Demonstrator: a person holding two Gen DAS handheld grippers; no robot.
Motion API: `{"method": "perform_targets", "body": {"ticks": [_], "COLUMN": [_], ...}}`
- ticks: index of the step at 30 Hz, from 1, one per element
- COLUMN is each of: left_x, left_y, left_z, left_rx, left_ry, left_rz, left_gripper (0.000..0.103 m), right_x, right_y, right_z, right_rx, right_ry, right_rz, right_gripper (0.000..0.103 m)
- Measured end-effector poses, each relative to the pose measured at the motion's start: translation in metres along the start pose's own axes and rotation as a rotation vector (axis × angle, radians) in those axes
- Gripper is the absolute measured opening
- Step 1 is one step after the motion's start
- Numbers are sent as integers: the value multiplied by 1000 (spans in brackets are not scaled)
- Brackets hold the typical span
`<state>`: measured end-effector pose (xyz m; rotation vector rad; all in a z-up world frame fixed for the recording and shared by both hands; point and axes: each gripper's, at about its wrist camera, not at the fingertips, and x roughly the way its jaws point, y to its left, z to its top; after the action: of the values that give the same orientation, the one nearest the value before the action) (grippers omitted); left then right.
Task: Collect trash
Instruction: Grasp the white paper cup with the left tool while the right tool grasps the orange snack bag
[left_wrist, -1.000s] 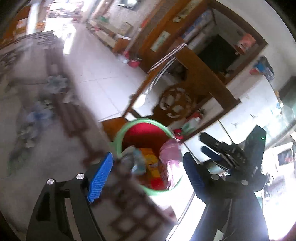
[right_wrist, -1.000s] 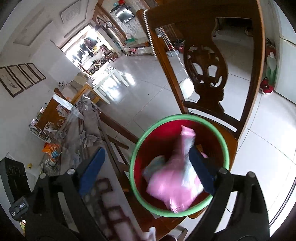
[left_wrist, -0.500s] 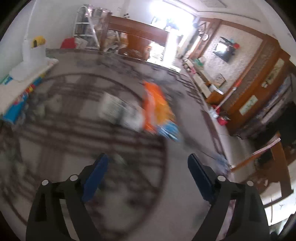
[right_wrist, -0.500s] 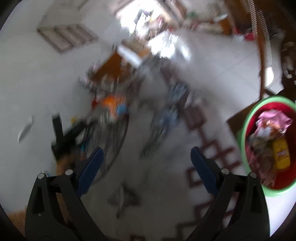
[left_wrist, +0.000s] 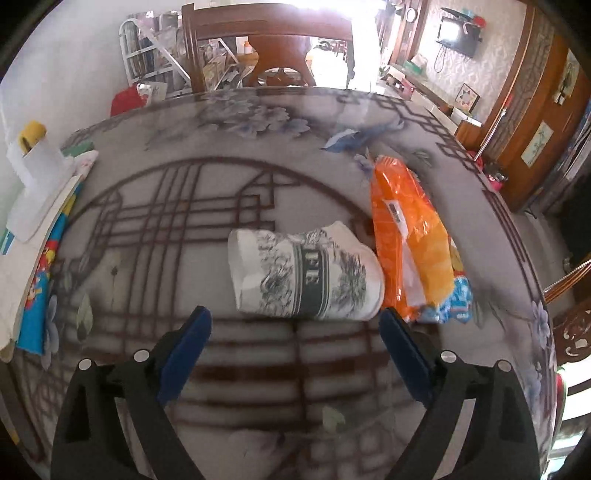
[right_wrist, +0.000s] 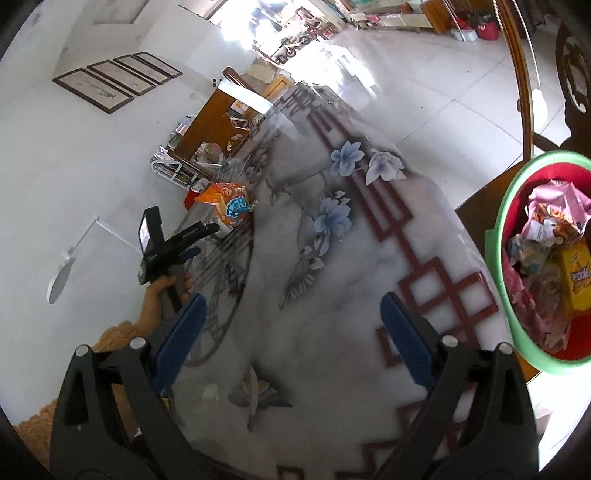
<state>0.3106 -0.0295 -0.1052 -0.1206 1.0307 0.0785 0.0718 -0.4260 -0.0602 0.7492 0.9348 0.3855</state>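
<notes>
My left gripper: fingers apart, just widened, nothing between them. A crushed paper cup lies mid-frame just above, touching an orange wrapper on the worktop. My right gripper: fingers apart, empty; trash basin at right edge.
</notes>
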Motion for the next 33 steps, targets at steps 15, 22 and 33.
{"method": "perform_targets", "body": {"ticks": [15,22,33], "left_x": [25,24,-50], "left_y": [-28,-18,14], "left_z": [11,13,-69], "left_rx": [67,20,6], "left_ry": [33,21,-10], "left_rz": [56,16,-110], "left_gripper": [91,82,81], "right_x": [2,-3,10], "right_y": [-8,-10,3], "right_z": [2,1,-2], "right_rx": [44,52,-28], "right_ry": [8,2,44], "right_rz": [38,37,-47], "right_gripper": [93,93,94]}}
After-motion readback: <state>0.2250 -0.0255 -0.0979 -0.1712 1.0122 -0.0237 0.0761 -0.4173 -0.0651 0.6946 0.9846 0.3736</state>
